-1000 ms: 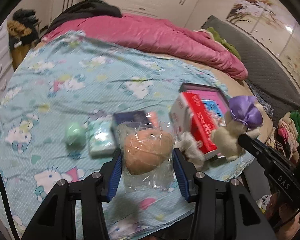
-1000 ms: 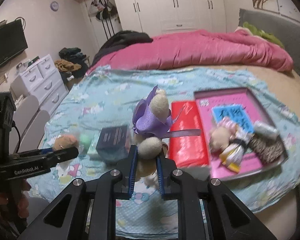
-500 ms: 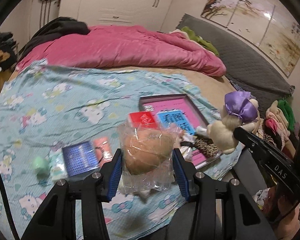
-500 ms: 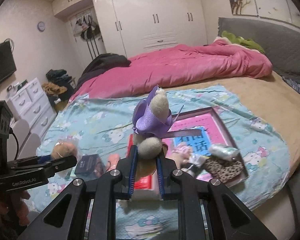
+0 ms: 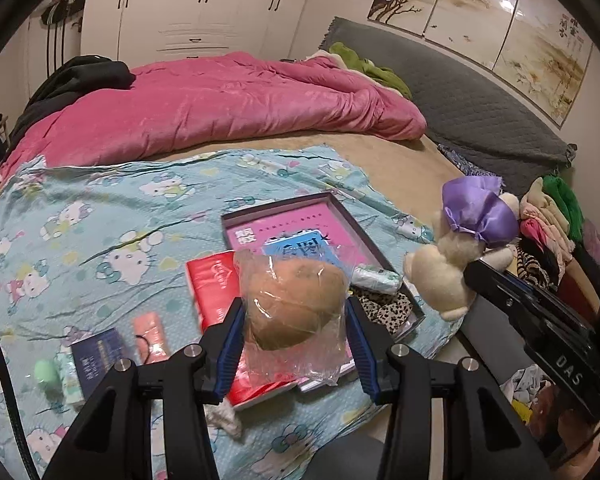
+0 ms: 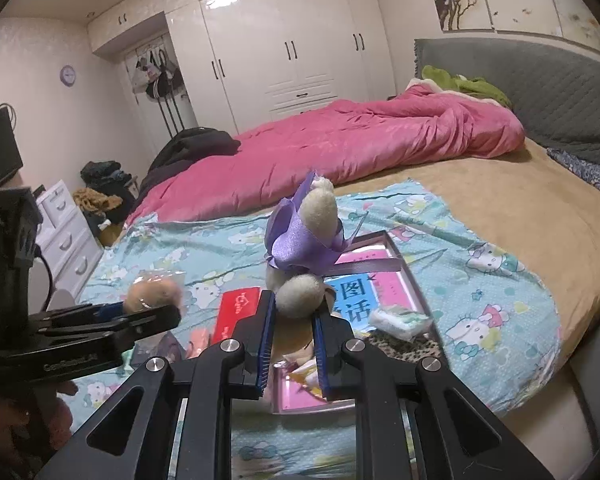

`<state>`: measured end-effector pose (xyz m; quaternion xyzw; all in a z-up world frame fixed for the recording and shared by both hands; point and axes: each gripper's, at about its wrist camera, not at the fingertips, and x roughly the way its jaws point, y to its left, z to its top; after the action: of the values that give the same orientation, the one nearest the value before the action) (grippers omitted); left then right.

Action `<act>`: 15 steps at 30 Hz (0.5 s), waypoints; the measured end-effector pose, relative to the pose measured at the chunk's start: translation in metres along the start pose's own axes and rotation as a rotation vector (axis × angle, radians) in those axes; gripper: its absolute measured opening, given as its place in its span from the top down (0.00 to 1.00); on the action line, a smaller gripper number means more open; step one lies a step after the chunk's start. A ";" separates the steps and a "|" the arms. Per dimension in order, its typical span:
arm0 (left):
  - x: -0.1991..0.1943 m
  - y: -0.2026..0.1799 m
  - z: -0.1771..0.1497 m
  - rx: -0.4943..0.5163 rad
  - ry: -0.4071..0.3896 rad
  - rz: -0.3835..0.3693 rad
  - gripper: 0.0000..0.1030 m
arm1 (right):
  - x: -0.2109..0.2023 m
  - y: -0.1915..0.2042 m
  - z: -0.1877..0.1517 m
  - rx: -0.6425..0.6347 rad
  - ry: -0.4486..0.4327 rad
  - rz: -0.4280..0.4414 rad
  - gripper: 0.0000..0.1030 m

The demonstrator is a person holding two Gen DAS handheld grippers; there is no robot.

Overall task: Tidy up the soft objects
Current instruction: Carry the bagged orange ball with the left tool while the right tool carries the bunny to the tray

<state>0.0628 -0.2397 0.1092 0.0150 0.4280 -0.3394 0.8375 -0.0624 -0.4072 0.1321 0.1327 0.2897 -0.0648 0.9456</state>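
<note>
My left gripper is shut on a tan plush ball in a clear plastic bag, held above the bed. In the right wrist view that bagged ball shows at the left beside the left gripper. My right gripper is shut on a cream plush toy with a purple satin bow; the same toy hangs at the right of the left wrist view. Below both lies a shallow pink-lined box tray holding a leopard-print cloth and a small white pack.
A red pack, an orange packet, a dark blue box and a pale green item lie on the blue cartoon-print sheet. A pink quilt covers the far bed. Folded clothes sit at the right.
Both grippers rose and swung to the right with their toys still held. The box tray has come under them, and the small items have slid to the lower left of the left wrist view.
</note>
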 end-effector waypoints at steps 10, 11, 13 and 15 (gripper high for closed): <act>0.052 -0.024 0.006 0.030 0.060 -0.002 0.53 | 0.017 -0.033 0.001 0.006 0.030 -0.017 0.82; 0.057 -0.026 0.006 0.032 0.067 -0.004 0.53 | 0.019 -0.036 0.000 0.008 0.034 -0.016 0.82; 0.068 -0.028 0.005 0.031 0.085 -0.008 0.53 | 0.025 -0.043 -0.001 0.011 0.047 -0.020 0.82; 0.082 -0.031 0.004 0.025 0.107 -0.018 0.53 | 0.029 -0.049 -0.002 0.017 0.058 -0.015 0.82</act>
<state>0.0807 -0.3098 0.0605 0.0397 0.4679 -0.3507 0.8102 -0.0495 -0.4548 0.1032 0.1402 0.3172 -0.0705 0.9353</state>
